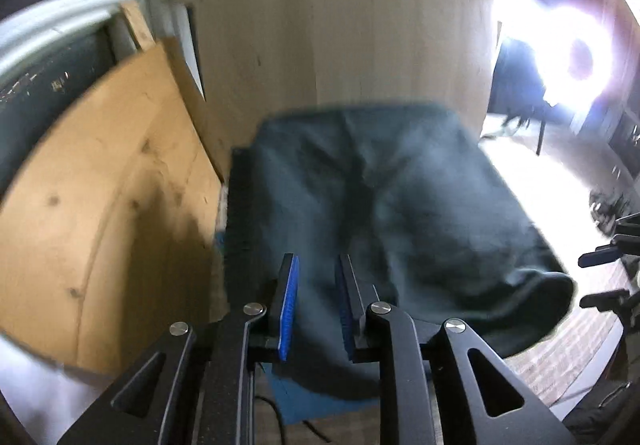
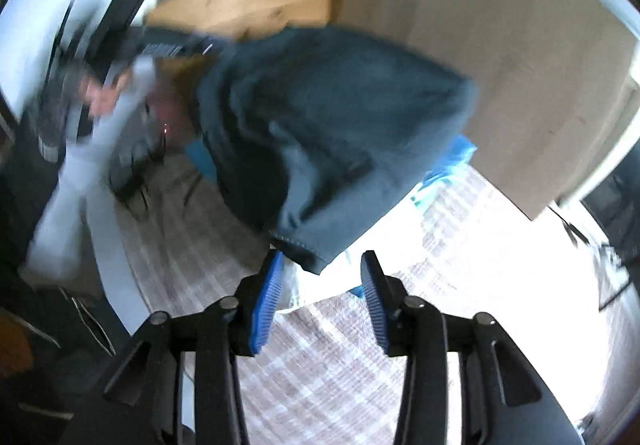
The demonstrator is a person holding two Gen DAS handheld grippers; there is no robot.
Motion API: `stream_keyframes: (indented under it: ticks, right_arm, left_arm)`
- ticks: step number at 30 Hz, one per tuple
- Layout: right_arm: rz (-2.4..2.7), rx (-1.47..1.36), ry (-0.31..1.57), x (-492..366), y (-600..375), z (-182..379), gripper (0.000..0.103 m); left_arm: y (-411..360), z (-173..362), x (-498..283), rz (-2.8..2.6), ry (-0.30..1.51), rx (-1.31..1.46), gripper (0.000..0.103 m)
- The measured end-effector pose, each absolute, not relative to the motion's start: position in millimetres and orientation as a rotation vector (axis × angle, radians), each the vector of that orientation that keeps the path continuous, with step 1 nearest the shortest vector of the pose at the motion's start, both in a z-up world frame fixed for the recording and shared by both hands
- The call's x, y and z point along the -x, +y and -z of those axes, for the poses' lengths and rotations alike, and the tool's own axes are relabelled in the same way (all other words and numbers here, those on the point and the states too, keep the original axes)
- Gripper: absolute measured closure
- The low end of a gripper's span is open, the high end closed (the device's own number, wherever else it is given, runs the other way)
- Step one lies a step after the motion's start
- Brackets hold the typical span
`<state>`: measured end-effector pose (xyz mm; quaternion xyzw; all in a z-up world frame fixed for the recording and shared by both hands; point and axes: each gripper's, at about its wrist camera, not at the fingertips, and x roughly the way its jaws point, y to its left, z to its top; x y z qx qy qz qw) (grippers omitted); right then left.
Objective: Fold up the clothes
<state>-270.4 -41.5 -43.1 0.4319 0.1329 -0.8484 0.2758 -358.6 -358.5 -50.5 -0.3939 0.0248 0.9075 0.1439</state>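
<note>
blue ribbed pads line the left hand-held gripper (image 1: 316, 301), whose fingers stand slightly apart with the dark garment (image 1: 384, 205) running between them; whether the pads truly bite the cloth cannot be told, since a gap shows on both sides. from there the garment spreads up toward 12 o'clock and bulges out to 3 o'clock, hanging in the air in front of a pale wooden panel (image 1: 340, 37) and not lying flat on anything.

the right hand-held gripper (image 2: 322, 285) is spread wide and holds nothing. the stitched corner of the garment (image 2: 312, 253) dangles just above its gap, toward 12 o'clock, near the left pad but seemingly apart from it. a patterned rug (image 2: 320, 373) lies below on the floor, and something light blue (image 2: 456, 157) peeks from behind the cloth at 2 o'clock.

both views are smeared, so things are likely swinging. the risk, as i judge it: the loose corner sways out of the open fingers before they close, or they catch only the hem edge. if the left grip is as slack as it looks, the cloth could slide free and drop onto the rug.
</note>
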Motion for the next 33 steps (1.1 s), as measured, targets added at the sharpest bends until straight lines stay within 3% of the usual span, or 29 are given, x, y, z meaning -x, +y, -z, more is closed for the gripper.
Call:
stream_keyframes:
  ticks: [2, 6, 13, 15, 17, 21, 28, 33]
  right_arm:
    - [2.342, -1.108, 0.279, 278.4, -43.6, 35.7, 0.045]
    - [2.427, -1.069, 0.159, 303.6, -62.4, 36.1, 0.045]
    - [2.443, -1.256, 0.187, 279.1, -64.2, 62.9, 0.044]
    - [2.514, -1.283, 0.117, 257.1, -40.1, 59.2, 0.042]
    - [2.579, -1.341, 0.057, 246.8, -30.4, 63.5, 0.04]
    - [2.666, -1.418, -0.011, 228.7, -22.0, 70.0, 0.04]
    - [2.698, -1.414, 0.047, 199.2, -12.7, 63.1, 0.039]
    - [2.669, -1.364, 0.026, 170.7, 2.5, 58.2, 0.038]
  left_arm:
    - [-356.3, 48.5, 350.8, -2.605, 0.032, 1.094, 0.083]
    - [-346.1, 70.6, 348.3, -2.562, 0.014, 1.154, 0.082]
    - [-359.9, 83.5, 310.8, -2.599, -0.041, 1.225, 0.081]
    - [-353.7, 82.3, 296.5, -2.6, -0.065, 1.218, 0.069]
    - [-347.6, 81.0, 282.1, -2.602, -0.089, 1.211, 0.05]
    - [-335.3, 78.6, 253.5, -2.604, -0.137, 1.196, 0.047]
    - [-288.7, 69.8, 202.2, -2.578, -0.123, 1.225, 0.027]
    - [-261.1, 64.4, 169.0, -2.61, -0.134, 1.286, 0.027]
